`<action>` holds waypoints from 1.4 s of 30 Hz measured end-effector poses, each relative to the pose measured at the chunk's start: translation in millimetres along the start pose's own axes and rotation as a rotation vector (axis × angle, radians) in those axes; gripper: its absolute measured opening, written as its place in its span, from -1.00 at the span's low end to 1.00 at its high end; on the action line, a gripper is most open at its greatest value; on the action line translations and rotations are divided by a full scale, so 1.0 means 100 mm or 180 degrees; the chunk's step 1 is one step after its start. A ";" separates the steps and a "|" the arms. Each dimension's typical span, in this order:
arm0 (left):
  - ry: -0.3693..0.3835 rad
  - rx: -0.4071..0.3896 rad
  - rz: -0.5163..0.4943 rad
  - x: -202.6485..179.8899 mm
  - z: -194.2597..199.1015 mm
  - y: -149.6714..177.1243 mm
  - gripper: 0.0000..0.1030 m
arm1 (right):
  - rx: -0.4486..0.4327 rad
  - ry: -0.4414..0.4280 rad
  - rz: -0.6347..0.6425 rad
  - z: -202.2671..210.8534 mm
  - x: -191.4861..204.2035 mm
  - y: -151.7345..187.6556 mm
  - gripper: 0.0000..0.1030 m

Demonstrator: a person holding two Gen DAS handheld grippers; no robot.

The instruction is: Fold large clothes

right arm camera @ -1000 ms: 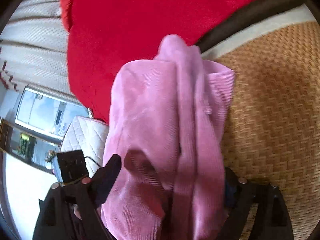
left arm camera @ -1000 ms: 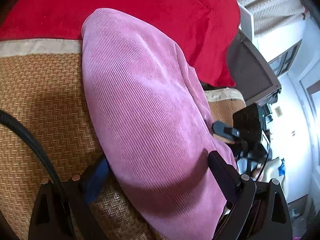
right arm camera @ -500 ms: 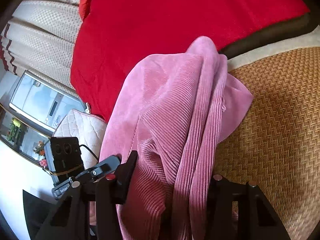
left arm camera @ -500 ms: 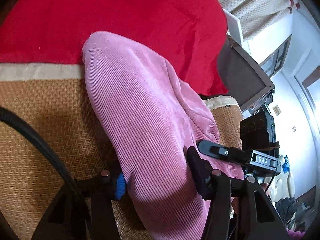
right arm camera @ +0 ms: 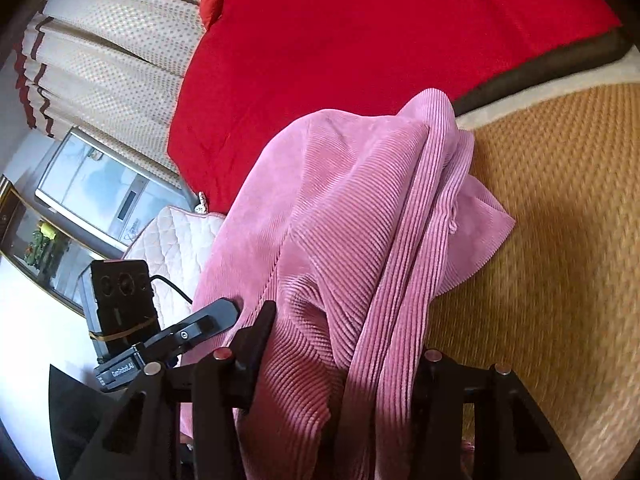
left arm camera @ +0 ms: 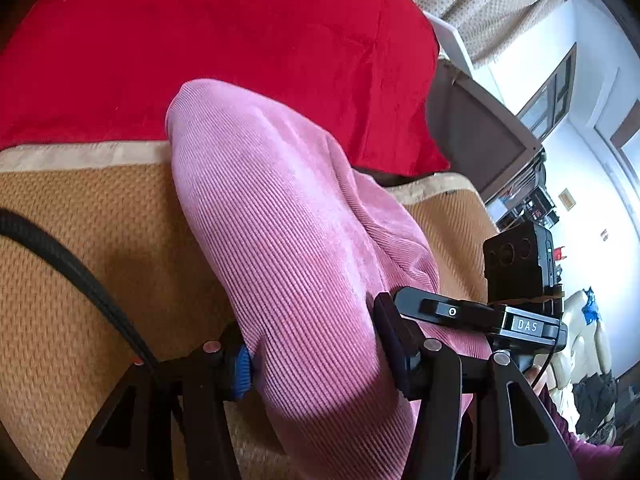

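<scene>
A pink corduroy garment [left arm camera: 288,232] lies bunched on a woven straw mat [left arm camera: 80,240], its far end resting against a red blanket [left arm camera: 240,40]. My left gripper [left arm camera: 316,360] is shut on a thick fold of it, with the blue pad [left arm camera: 241,370] pressed into the cloth. In the right wrist view the same garment [right arm camera: 352,208] hangs in ridged folds and my right gripper [right arm camera: 340,360] is shut on the bundle. The two grippers are close side by side: the right gripper's finger [left arm camera: 440,312] shows in the left view, the left gripper's finger [right arm camera: 200,324] in the right view.
A black cable [left arm camera: 72,272] crosses the mat on the left. The red blanket [right arm camera: 380,32] covers the far side of the mat [right arm camera: 560,240]. A white quilted cushion [right arm camera: 172,240] and dotted curtains [right arm camera: 112,60] lie beyond the edge, and a dark frame [left arm camera: 480,136] stands at the right.
Both grippers went from wide open to shut on the pink garment. They then rose with it, and the cloth now hangs in folds between the fingers.
</scene>
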State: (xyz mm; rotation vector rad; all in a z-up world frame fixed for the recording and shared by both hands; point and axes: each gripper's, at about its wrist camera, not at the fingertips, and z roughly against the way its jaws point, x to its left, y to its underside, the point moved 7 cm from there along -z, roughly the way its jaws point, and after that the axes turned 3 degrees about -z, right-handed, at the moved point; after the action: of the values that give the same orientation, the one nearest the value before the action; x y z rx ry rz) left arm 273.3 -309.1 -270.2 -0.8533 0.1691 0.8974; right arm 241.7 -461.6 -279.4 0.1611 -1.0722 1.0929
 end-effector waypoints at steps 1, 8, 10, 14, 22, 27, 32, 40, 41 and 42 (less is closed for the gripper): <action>-0.0039 0.0035 -0.0037 0.00 0.01 0.05 0.08 | -0.0003 -0.0012 -0.0035 -0.01 -0.01 0.04 0.03; -0.0509 0.0358 0.0028 0.32 -0.19 0.34 0.45 | 0.0070 0.0202 -0.0241 -0.17 -0.28 0.33 0.15; -0.0490 0.0353 0.0035 0.31 -0.14 0.30 0.45 | 0.0032 0.0303 -0.0220 -0.14 -0.26 0.31 0.32; -0.0624 0.0335 -0.0053 0.29 -0.03 0.26 0.45 | 0.0004 0.0414 -0.0291 0.03 -0.20 0.29 0.35; -0.0871 -0.0007 -0.0323 0.14 0.43 0.22 0.44 | -0.0583 0.0647 0.0186 0.62 0.12 0.04 0.31; -0.1081 0.0133 -0.0398 0.20 0.30 0.32 0.45 | -0.0359 0.0657 0.0430 0.29 0.29 -0.13 -0.23; -0.1162 0.0214 -0.0531 0.27 0.00 0.46 0.53 | 0.0039 0.1174 0.0207 -0.31 -0.19 -0.21 -0.34; -0.1166 0.0289 -0.0400 0.39 -0.13 0.48 0.71 | -0.0007 0.1302 0.0222 -0.31 -0.16 -0.17 -0.35; -0.1170 0.0263 -0.0370 0.39 -0.08 0.48 0.71 | -0.0030 0.1241 0.0189 -0.23 -0.13 -0.15 -0.34; -0.1185 0.0237 -0.0341 0.40 -0.02 0.49 0.70 | -0.0058 0.1178 0.0173 -0.16 -0.08 -0.12 -0.31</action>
State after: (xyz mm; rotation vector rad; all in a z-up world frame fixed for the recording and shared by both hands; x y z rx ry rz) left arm 262.8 -269.6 -318.0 -0.6076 -0.1647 0.9272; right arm 261.0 -463.5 -289.1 -0.0841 -0.7570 1.1095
